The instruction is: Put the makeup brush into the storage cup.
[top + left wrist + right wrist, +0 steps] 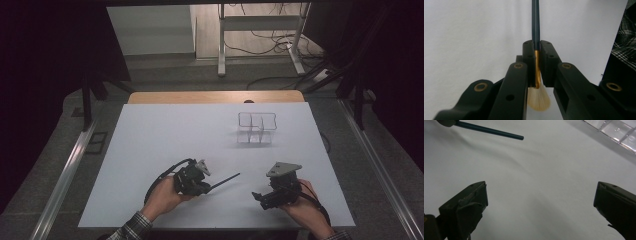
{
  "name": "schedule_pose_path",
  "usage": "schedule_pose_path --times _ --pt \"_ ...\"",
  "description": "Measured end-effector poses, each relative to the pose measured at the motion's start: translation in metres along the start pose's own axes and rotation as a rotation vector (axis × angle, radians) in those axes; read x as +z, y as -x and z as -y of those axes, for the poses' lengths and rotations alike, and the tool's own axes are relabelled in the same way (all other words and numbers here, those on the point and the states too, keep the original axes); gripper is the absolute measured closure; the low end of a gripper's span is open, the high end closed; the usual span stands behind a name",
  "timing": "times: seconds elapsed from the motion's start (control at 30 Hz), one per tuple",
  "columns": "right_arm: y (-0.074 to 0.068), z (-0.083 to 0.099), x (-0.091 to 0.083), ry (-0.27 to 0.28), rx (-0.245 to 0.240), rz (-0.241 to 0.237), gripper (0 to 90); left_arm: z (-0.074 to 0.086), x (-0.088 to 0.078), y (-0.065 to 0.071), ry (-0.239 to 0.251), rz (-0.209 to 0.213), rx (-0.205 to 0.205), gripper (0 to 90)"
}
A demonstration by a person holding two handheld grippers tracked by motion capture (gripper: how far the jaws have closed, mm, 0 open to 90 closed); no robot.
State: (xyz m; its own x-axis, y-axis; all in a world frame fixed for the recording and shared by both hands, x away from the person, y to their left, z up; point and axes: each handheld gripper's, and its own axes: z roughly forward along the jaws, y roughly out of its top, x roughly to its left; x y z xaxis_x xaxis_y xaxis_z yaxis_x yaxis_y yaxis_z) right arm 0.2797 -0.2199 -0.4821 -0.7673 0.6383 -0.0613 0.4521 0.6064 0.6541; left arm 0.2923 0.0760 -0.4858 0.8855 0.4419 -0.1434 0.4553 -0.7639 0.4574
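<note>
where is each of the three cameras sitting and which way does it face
High view: above the person's side, looking forward and down on the white table; both hands, left gripper and right gripper show.
Left gripper view: rides the left gripper, looking along jaws shut on the dark-handled brush with gold ferrule and pale bristles.
Right gripper view: rides the right gripper, jaws open over the table.
Shared: brush handle and clear plastic compartment tray in high and right gripper views.

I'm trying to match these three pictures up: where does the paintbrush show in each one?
High view: the paintbrush sticks out of the left gripper, low centre.
Left gripper view: clamped upright between the jaws, centre, bristles at the bottom.
Right gripper view: its dark handle crosses the top left.
Shared landmark: the white table.
</note>
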Motion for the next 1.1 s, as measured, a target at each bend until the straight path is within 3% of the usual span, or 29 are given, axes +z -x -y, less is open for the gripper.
schedule_pose_path --times 0.73,1.1 --pt "-0.021 -0.028 0.025 -0.046 -0.130 -0.052 0.0 -0.006 0.001 0.005 -0.012 0.019 0.029 83.7" --pt "-0.035 -0.043 0.042 -0.068 -0.232 -0.064 3.0 -0.008 0.001 0.008 -0.007 0.034 0.040 83.7"
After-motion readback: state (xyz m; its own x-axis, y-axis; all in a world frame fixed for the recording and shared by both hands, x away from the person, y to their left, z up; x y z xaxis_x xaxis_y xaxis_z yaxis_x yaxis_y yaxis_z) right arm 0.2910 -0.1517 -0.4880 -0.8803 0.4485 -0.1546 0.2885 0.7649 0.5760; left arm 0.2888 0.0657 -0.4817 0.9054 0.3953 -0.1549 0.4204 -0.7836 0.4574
